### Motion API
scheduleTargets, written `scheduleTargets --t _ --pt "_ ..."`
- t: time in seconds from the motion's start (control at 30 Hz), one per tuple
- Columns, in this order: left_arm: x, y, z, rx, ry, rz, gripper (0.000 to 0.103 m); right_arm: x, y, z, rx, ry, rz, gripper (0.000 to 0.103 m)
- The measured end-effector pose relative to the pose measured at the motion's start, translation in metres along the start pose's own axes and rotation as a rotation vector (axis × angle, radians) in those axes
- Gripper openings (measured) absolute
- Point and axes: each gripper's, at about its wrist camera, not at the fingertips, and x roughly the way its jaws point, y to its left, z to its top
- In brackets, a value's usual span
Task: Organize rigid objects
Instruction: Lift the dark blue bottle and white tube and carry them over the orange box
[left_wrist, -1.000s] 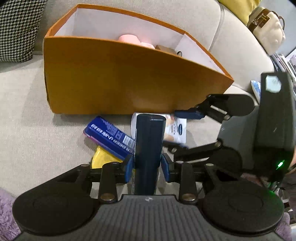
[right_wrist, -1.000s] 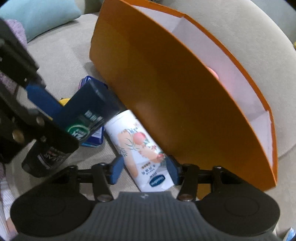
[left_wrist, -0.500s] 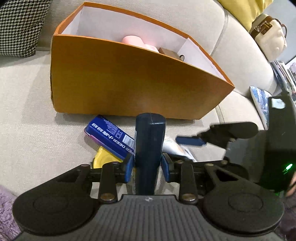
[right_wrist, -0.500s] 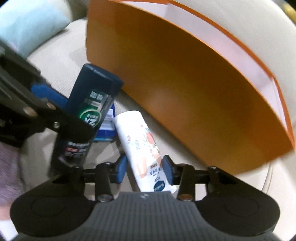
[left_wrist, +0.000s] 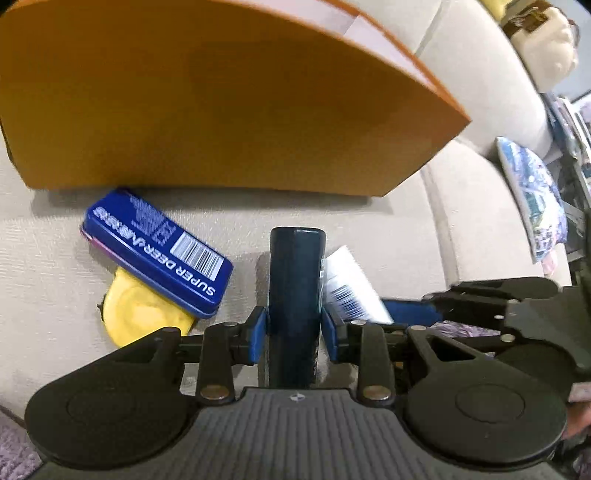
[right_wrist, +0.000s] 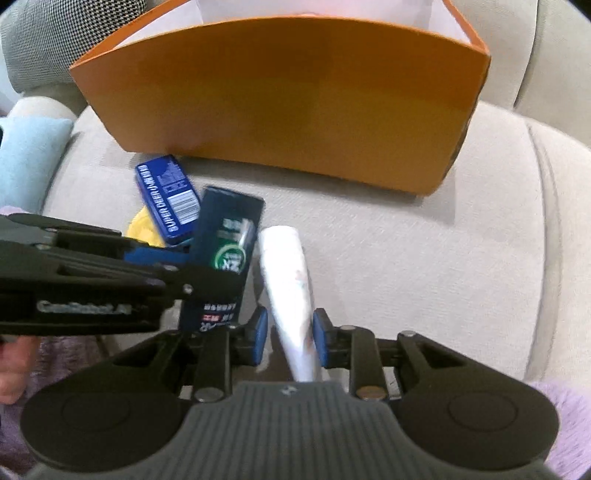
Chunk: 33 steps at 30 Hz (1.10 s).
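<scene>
1. Left gripper (left_wrist: 295, 334) clamps a dark bottle (left_wrist: 296, 295) at its flat sides; rigid and smooth, it likely holds firm.
2. Right gripper (right_wrist: 289, 338), jaws just closing, pinches one white tube (right_wrist: 291, 291) low down; light, probably slick and slightly squeezable.
3. On the sofa (right_wrist: 406, 266) cushion beyond: one blue tin (left_wrist: 159, 251) overlapping one yellow disc (left_wrist: 136, 314).
4. Farthest, one orange box (right_wrist: 295, 99), open-topped.

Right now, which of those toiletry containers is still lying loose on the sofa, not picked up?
The blue tin, lying flat atop a yellow thing. The dark bottle sits in the left gripper; the white tube in the right gripper.
</scene>
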Motion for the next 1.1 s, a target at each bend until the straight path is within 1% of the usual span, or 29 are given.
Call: scheduleTargets --t 0.13,0.2,0.27,0.33,0.4,0.5,0.57,0.73,0.97,1.1 --pt "-0.001 0.009 -0.006 -0.054 0.021 0.011 0.036 0.003 0.001 0.001 -0.012 0.005 0.011 0.029" --pt "-0.004 0.011 -0.007 -0.061 0.02 0.016 0.042 0.004 -0.001 0.002 -0.006 0.005 0.022 0.03" --pt "-0.005 0.015 -0.008 -0.078 0.029 0.01 0.043 0.005 -0.004 0.002 0.005 0.003 0.035 0.03" --pt "-0.001 0.019 -0.012 -0.089 0.037 0.007 0.042 -0.001 -0.01 0.0 0.021 0.0 0.046 0.029" --pt "0.004 0.02 -0.015 -0.087 0.038 0.005 0.037 -0.002 -0.013 0.001 0.036 -0.007 0.047 0.029" --pt "0.001 0.018 -0.019 -0.07 0.017 0.011 0.036 -0.001 -0.013 0.002 0.058 -0.012 0.056 0.025" --pt "-0.002 0.017 -0.02 -0.069 0.007 0.005 0.036 -0.002 -0.013 0.001 0.07 -0.019 0.062 0.024" --pt "-0.022 0.008 -0.022 -0.024 -0.041 -0.001 0.036 -0.015 -0.009 0.0 0.067 -0.053 0.064 0.022" --pt "-0.062 -0.004 -0.016 0.03 -0.138 0.012 0.036 -0.049 -0.003 0.006 0.034 -0.144 0.063 0.022" --pt "-0.094 -0.01 -0.008 0.066 -0.204 0.014 0.036 -0.072 0.004 0.013 -0.006 -0.202 0.058 0.022"
